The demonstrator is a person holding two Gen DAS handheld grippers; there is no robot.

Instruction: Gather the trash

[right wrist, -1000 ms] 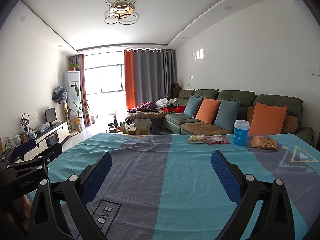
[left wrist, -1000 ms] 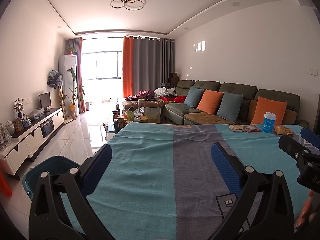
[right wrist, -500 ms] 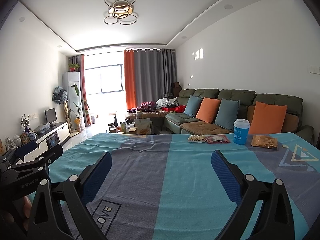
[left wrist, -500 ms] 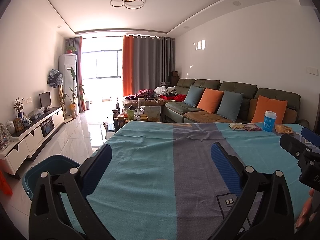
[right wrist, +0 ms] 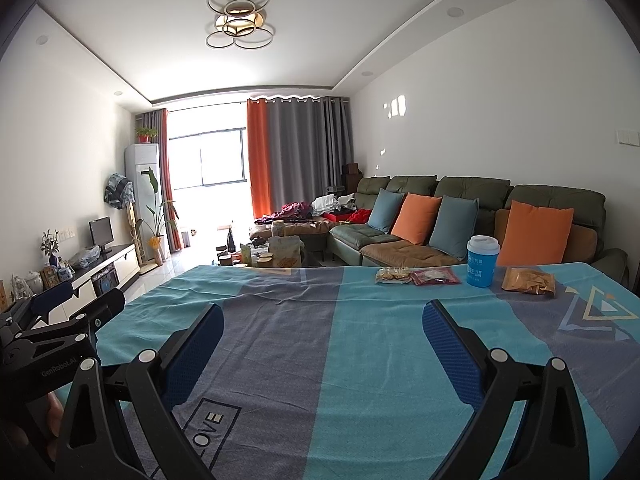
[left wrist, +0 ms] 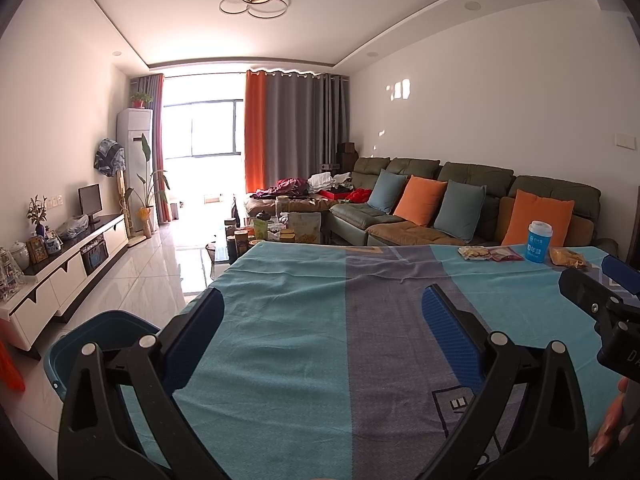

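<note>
I see both the left hand-held gripper (left wrist: pixel 320 316) and right hand-held gripper (right wrist: pixel 322 320) spread wide over the bench (right wrist: pixel 360 360), holding nothing; blue cup (right wrist: pixel 483 263) and snack wrappers (right wrist: pixel 416 276) sit at right-centre of frame

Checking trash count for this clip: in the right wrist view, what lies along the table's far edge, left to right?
Pale snack packet → red snack packet → blue cup with white lid → orange-brown snack bag.
</note>
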